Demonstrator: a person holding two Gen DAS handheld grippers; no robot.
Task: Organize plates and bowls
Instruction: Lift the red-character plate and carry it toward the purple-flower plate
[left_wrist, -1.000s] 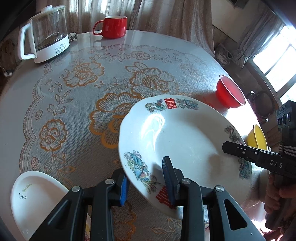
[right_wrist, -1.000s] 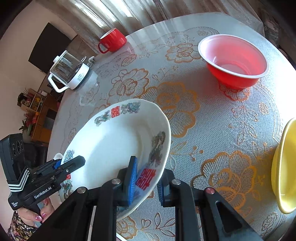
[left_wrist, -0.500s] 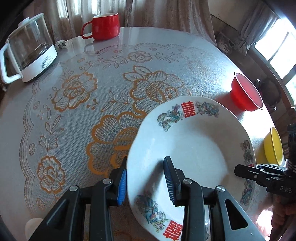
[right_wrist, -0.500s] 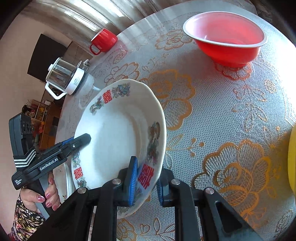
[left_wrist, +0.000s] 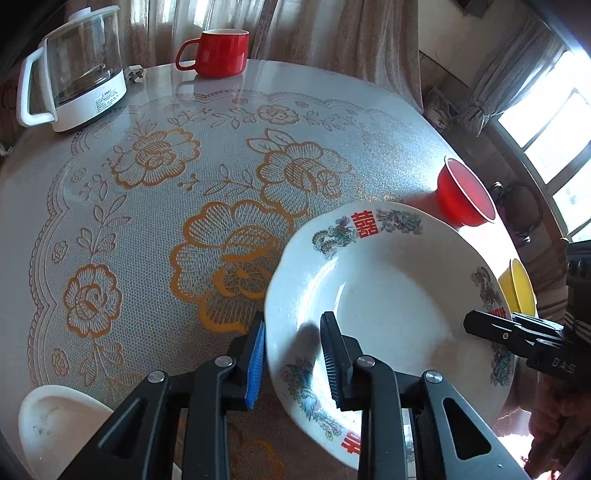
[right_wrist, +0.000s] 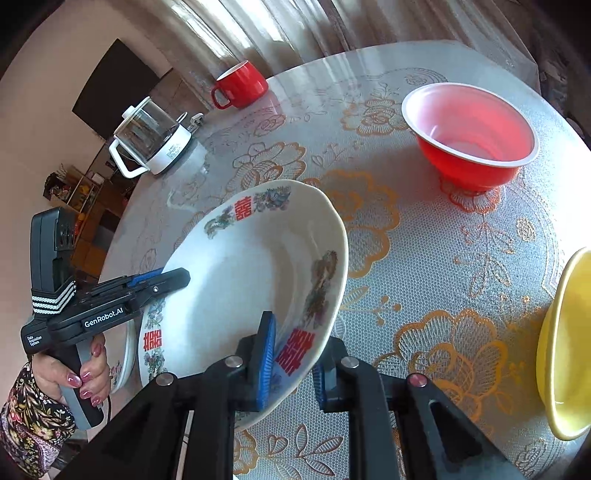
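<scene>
White dish (left_wrist: 55, 424): at the near left edge of the worktop (left_wrist: 122, 206); back in the left view after nearly slipping out of it half a second ago.
Left claw (left_wrist: 293, 354): fingers apart, astride the near rim of the plate (left_wrist: 388, 288); same gap as a second ago while the rim has slid between them, so probably guiding, not pinching.
Plate: off the worktop and tilted, far edge high; flatter than half a second ago, when tipped steeply.
Second plate (right_wrist: 123, 354): only a patterned rim showing, under the plate's left edge; likely the place for stacking.
Right claw (right_wrist: 293, 363): clamped on the plate's rim at the red character, taking the weight.
Red bowl (right_wrist: 469, 136): upright, well apart, untouched.
Yellow bowl (right_wrist: 565, 350): at the right edge, untouched.
Meaning: levelling out suggests lowering onto the second plate; stacking under way, bowls not yet dealt with.
</scene>
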